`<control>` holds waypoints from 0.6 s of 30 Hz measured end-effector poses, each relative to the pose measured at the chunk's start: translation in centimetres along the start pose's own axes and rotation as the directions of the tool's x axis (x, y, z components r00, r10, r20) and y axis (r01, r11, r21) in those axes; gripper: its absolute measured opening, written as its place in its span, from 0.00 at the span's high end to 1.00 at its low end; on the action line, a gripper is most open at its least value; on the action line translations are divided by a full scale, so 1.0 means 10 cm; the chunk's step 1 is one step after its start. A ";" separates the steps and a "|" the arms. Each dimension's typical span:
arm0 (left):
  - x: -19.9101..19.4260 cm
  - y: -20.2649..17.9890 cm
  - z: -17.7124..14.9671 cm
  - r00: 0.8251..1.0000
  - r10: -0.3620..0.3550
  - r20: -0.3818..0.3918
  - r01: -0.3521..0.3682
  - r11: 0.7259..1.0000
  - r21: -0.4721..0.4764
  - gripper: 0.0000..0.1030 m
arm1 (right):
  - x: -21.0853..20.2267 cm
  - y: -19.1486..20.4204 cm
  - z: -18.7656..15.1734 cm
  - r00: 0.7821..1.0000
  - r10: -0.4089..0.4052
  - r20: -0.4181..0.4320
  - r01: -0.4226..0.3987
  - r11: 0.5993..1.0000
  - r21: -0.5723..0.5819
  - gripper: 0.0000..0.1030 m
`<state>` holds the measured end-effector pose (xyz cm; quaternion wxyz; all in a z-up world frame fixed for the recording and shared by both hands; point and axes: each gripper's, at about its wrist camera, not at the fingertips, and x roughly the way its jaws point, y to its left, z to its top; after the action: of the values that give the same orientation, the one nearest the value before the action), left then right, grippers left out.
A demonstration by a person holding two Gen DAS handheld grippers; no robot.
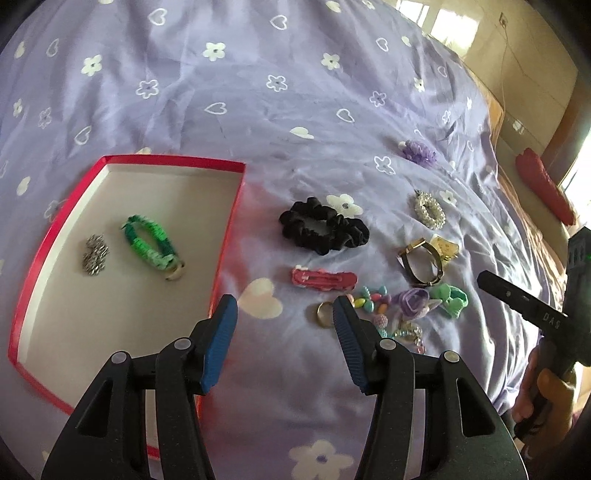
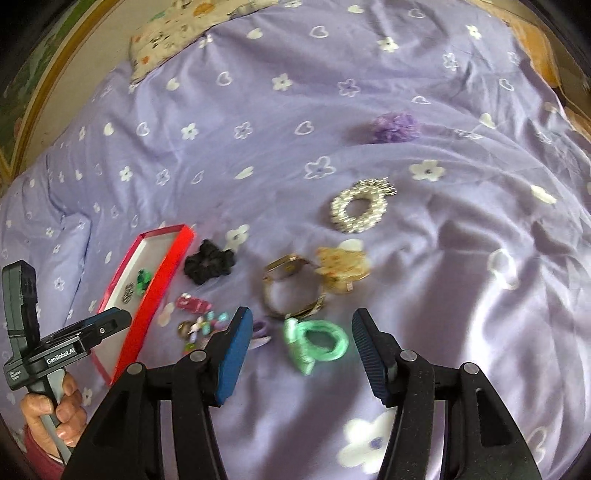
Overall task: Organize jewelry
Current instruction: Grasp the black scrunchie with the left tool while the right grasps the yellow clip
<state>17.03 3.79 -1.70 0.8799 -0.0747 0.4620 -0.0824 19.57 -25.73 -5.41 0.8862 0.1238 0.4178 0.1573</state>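
Note:
A red-rimmed box [image 1: 166, 161] lies on the purple bedspread and holds a green braided bracelet [image 1: 151, 242] and a silver chain piece [image 1: 94, 254]. My left gripper [image 1: 284, 312] is open and empty above the sheet, between the box and a red hair clip [image 1: 323, 279]. A gold ring [image 1: 325, 314] lies by its right fingertip. My right gripper [image 2: 301, 325] is open, with a mint green hair tie [image 2: 317, 343] lying between its fingers on the bed. The box also shows in the right wrist view [image 2: 155, 280].
Loose on the bedspread: a black scrunchie [image 1: 323, 225], a pearl bracelet [image 2: 358, 210], a gold bangle [image 2: 291, 291], a yellow claw clip [image 2: 343, 269], a purple flower tie [image 2: 395, 127], coloured beads [image 1: 373, 301]. A patterned pillow [image 2: 177, 33] lies far back.

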 end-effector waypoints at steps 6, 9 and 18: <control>0.21 -0.09 0.16 1.000 -0.006 -0.025 0.007 1.000 0.014 0.49 | 0.10 -0.15 0.09 1.000 -0.024 0.001 0.024 1.000 0.015 0.44; 0.32 -0.13 0.27 0.999 -0.013 -0.032 0.013 1.000 0.013 0.48 | 0.17 -0.17 0.15 1.000 -0.024 -0.003 0.024 0.999 0.022 0.44; 0.78 -0.20 0.53 0.996 0.005 -0.089 -0.002 1.000 0.030 0.44 | 0.41 -0.22 0.26 1.000 -0.024 -0.014 0.024 0.999 0.027 0.44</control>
<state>25.61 0.42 -4.61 0.8597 -0.0570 0.4994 -0.0909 24.43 -26.42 -7.43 0.8834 0.1296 0.4275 0.1418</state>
